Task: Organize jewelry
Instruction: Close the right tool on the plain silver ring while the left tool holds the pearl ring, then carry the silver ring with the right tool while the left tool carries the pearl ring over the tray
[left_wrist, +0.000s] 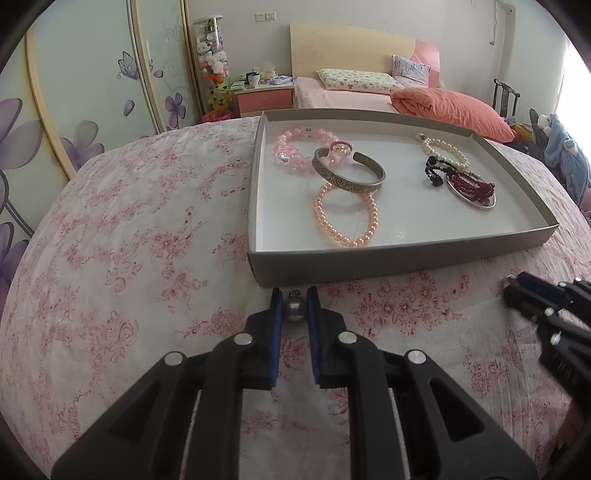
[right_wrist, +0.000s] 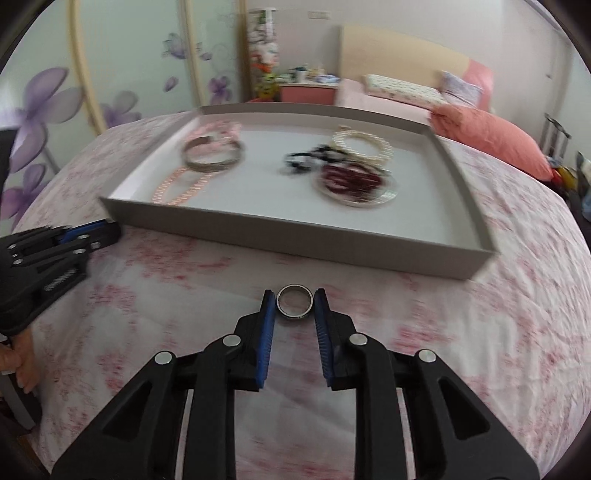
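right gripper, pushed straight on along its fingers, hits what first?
Probably the near wall of the tray. The right gripper holds a metal ring between its fingers, with only floral bedspread between ring and wall. Depth is unclear; angled downward, it might touch the bedspread first.

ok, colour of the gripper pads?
Blue pads, on black fingers; sharpest in the left wrist view.

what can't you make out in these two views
- Right wrist view: motion blur smears the jewelry in the tray; red beads unreadable.
- Left wrist view: right gripper cut off by the frame edge.
- Right wrist view: left gripper tips side-on, their contents hidden.
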